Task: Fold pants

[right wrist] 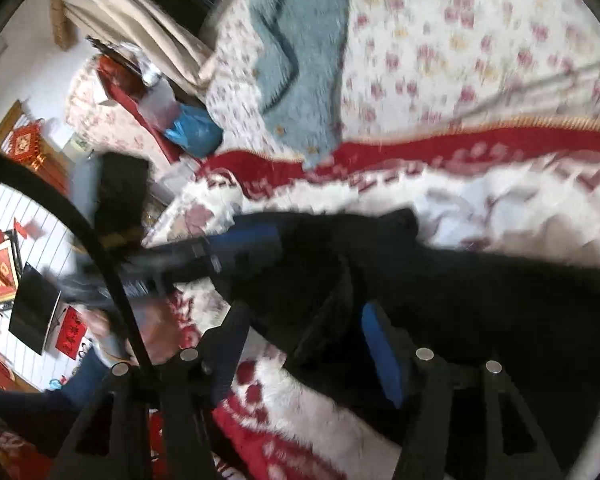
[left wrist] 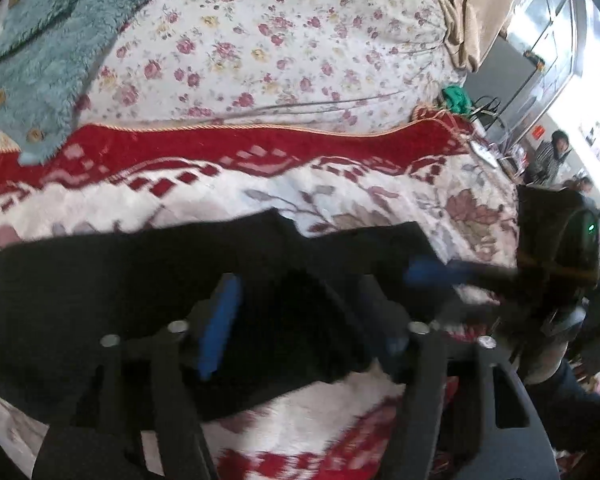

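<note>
**Mia:** Where are the pants [left wrist: 112, 292]?

**Ben:** They lie flat on the red and white blanket [left wrist: 260, 148], a black strip going side to side. On the far left a fuzzy blue-green garment [left wrist: 40, 64] lies on the flowery sheet [left wrist: 268, 32], well apart from the pants.

**Mia:** What are the tools doing?

**Ben:** The left gripper [left wrist: 300, 320] is spread wide. Black cloth sits between its blue pads [left wrist: 220, 328], but the pads don't look like they squeeze it. I think it just let go. The right gripper [right wrist: 300, 344] is spread too, with cloth between its fingers and nothing pinched (it is blurry, so I am only fairly sure). In the left view it pokes in from the right side.

**Mia:** So how do you do this part well?

**Ben:** I think a fold was just laid down. Lift both tools straight off so no pad drags the cloth and spoils the fold. Check that the edges line up before grabbing again.

**Mia:** Is there room?

**Ben:** Lots of bare blanket beyond the pants. On the right, the bed ends near a green thing [left wrist: 456, 98], so don't slide that way.
</note>
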Demonstrator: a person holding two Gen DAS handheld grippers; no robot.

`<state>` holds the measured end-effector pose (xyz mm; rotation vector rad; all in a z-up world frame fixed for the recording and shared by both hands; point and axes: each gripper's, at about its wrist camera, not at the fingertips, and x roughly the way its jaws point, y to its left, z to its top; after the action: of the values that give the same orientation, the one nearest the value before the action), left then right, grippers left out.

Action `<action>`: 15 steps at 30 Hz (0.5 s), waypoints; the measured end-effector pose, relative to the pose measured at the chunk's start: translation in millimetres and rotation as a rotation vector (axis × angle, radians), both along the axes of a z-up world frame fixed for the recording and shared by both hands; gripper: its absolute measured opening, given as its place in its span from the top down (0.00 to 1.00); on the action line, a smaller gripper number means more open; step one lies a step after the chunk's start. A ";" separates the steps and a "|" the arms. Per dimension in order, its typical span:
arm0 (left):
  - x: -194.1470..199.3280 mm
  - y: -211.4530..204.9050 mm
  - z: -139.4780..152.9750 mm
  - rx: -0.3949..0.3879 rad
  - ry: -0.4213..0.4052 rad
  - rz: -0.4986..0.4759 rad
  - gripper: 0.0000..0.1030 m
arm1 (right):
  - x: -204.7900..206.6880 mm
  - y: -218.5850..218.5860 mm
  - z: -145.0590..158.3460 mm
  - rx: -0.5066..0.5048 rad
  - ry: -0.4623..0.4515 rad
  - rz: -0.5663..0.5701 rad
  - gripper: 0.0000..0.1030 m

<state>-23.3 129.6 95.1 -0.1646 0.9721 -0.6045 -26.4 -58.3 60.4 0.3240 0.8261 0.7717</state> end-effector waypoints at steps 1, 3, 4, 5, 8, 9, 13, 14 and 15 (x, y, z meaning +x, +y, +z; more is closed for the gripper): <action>-3.7 -3.6 -1.4 -0.004 0.010 0.001 0.38 | -8.3 -19.2 8.4 -0.003 -0.033 -0.048 0.45; -7.0 -12.4 -4.7 0.018 0.016 0.016 0.38 | -17.1 -48.4 14.2 -0.001 -0.042 -0.130 0.45; -9.2 -16.7 -6.0 0.026 0.013 0.020 0.38 | -21.4 -62.6 15.5 -0.008 -0.036 -0.171 0.45; -11.8 -22.2 -8.1 0.029 0.013 0.019 0.38 | -23.9 -84.2 10.9 -0.014 -0.018 -0.229 0.45; -17.1 -35.4 -11.8 0.040 0.017 0.034 0.38 | -23.4 -112.7 -7.0 -0.033 0.038 -0.324 0.45; -19.3 -39.3 -12.0 0.046 0.014 0.050 0.38 | -21.3 -119.4 -18.8 -0.027 0.068 -0.347 0.45; -25.5 -51.5 -18.8 0.164 0.000 0.190 0.38 | -15.9 -128.2 -44.3 0.039 0.138 -0.371 0.45; -25.6 -53.8 -24.9 0.173 0.013 0.200 0.38 | -14.3 -128.1 -46.9 0.063 0.146 -0.367 0.45; -24.2 -54.6 -30.6 0.173 0.033 0.199 0.38 | -11.8 -126.5 -49.6 0.075 0.152 -0.365 0.45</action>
<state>-47.5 75.0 64.5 -0.1162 1.0214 -0.3343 -38.2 -184.8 10.8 0.5878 0.8507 0.4401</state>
